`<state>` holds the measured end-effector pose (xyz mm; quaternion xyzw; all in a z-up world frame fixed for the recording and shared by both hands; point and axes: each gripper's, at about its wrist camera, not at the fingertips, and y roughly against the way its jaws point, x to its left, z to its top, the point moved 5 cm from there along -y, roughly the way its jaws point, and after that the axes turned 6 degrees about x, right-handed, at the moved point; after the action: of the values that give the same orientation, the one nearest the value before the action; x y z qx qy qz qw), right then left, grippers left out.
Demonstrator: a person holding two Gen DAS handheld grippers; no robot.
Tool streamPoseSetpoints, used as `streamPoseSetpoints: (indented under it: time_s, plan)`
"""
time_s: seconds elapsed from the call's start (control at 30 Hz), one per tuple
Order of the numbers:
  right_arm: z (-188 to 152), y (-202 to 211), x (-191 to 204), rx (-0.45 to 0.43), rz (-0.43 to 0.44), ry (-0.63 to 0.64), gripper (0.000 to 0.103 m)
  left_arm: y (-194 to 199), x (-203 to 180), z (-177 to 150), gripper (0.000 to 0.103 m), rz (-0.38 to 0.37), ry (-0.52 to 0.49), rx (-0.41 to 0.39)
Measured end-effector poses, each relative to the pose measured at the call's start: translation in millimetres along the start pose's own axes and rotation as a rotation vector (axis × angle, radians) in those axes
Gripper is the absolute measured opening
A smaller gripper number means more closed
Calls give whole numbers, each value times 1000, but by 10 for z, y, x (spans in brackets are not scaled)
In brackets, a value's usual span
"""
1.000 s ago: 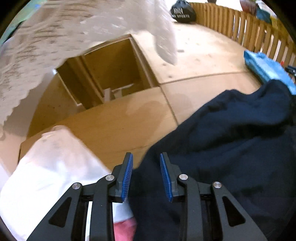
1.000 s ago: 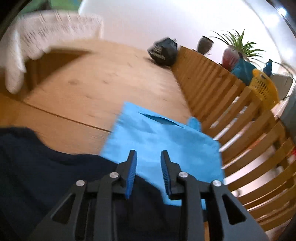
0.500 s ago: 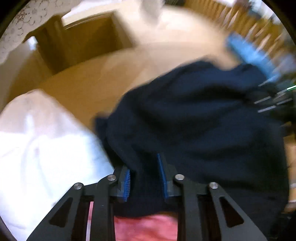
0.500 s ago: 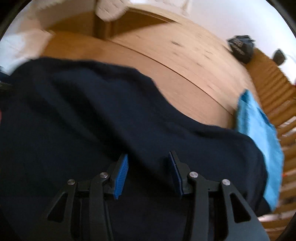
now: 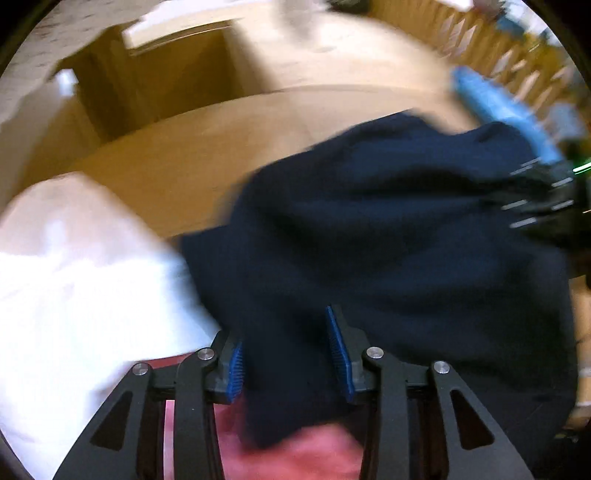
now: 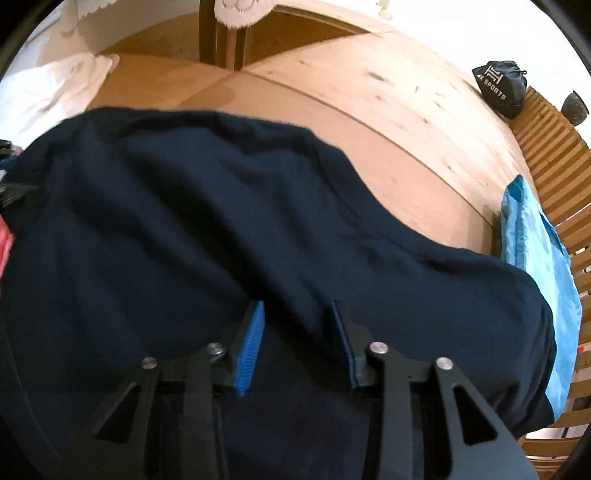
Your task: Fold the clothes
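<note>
Wooden platform [image 6: 388, 122], pale boards with a seam running across; a slatted wooden railing [image 6: 546, 155] along its right edge. A navy garment [image 6: 221, 229] lies rumpled over the near half of the boards and takes up most of both wrist views. Left gripper [image 5: 286, 354] points steeply down at the garment's near left edge. Its jaws are opening; a fold of navy cloth lies between the blue pads, but the blur hides whether they press on it, so a grip cannot be told. Right gripper [image 6: 297, 345] also points down, over the near right part of the same garment. Its jaws are closing at a middling gap, with navy cloth directly beneath and between them; the pads stand apart from the cloth as far as can be seen. A white cloth [image 5: 74, 288] sits just left of the garment, touching its edge. Pink fabric [image 5: 295, 454] shows at the near edge beneath the left gripper, partly covered by the navy cloth. A light blue garment [image 6: 535, 251] lies at the right, against the railing, its near part tucked under the navy one. A black bag [image 6: 500, 86] with white lettering rests at the far right corner by the railing. White lace fabric [image 6: 240, 9] hangs at the far edge. The left wrist view is motion-blurred.
</note>
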<state>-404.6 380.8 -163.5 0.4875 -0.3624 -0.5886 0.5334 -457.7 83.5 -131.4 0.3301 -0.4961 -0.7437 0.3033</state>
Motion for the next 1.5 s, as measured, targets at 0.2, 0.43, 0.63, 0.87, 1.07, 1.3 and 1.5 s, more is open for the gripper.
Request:
streamPoseSetpoints:
  time_s: [0.2,0.43,0.63,0.87,1.07,1.3,1.5]
  plan:
    - [-61,-4,-67,-3,19,-17,36,381,-691,-17,42,-45,-218,-79]
    - [-138,-8,-135,-14,38,-29,36,351,3,-80,40,88,-29,-43]
    - [-205,-9,-227,-13,73,-56,37,45,-621,-171,45,88,-213,8]
    - [-101,331,134,-71,371,-53,37,-121,-934,-359,45,194,-320,34]
    - [219,415,564,-93,345,30,37,-123,-905,-459,45,204,-313,24]
    - [406,523,627,-106,441,-4,37,-129,-987,-511,45,143,-319,20]
    - [540,301,833,-40,373,52,37,-174,-984,-533,45,126,-309,34]
